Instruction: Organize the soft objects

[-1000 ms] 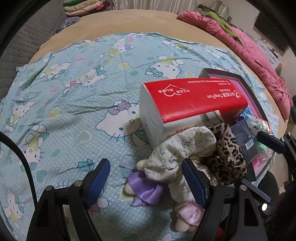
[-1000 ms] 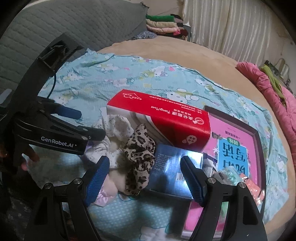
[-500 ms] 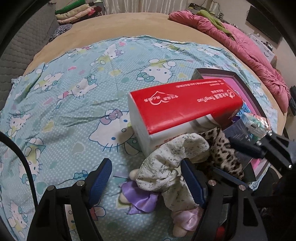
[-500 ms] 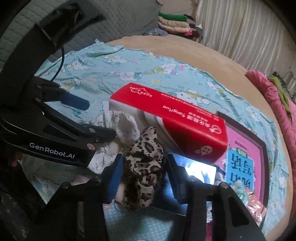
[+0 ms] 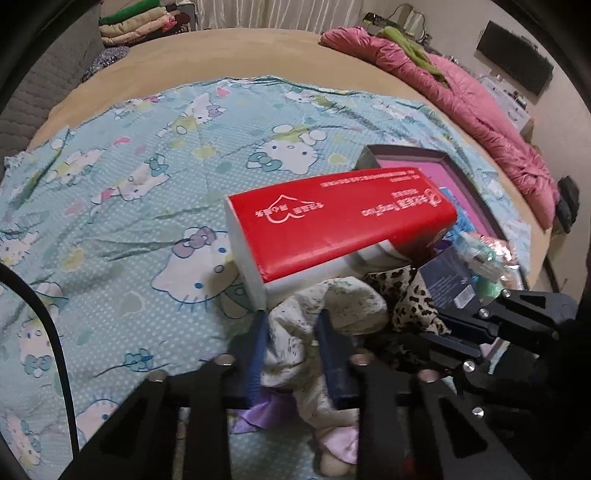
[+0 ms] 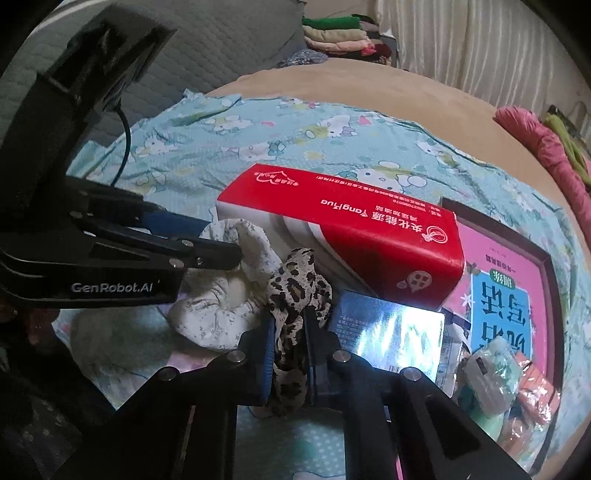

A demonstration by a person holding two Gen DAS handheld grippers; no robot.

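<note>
A pale floral scrunchie [image 5: 332, 306] lies on a plush doll with purple cloth [image 5: 258, 413], in front of a red tissue pack [image 5: 332, 225]. My left gripper [image 5: 291, 350] is shut on the pale scrunchie. A leopard-print scrunchie [image 6: 295, 291] lies just right of it, against a shiny dark blue box [image 6: 388, 328]. My right gripper [image 6: 290, 350] is shut on the leopard scrunchie; it shows in the left wrist view [image 5: 413, 295] too. The pale scrunchie [image 6: 229, 295] and the left gripper's fingers [image 6: 207, 254] show in the right wrist view.
Everything sits on a Hello Kitty sheet [image 5: 129, 221] over a tan bed. A dark-framed pink book [image 6: 509, 295] lies right of the tissue pack, with wrapped packets [image 6: 495, 365] on it. A pink quilt [image 5: 461, 99] and folded clothes [image 5: 140, 26] lie at the far edges.
Both grippers were open a second ago. The right one closed on the leopard scrunchie first, then the left one closed on the pale scrunchie. Both moved in closer.
</note>
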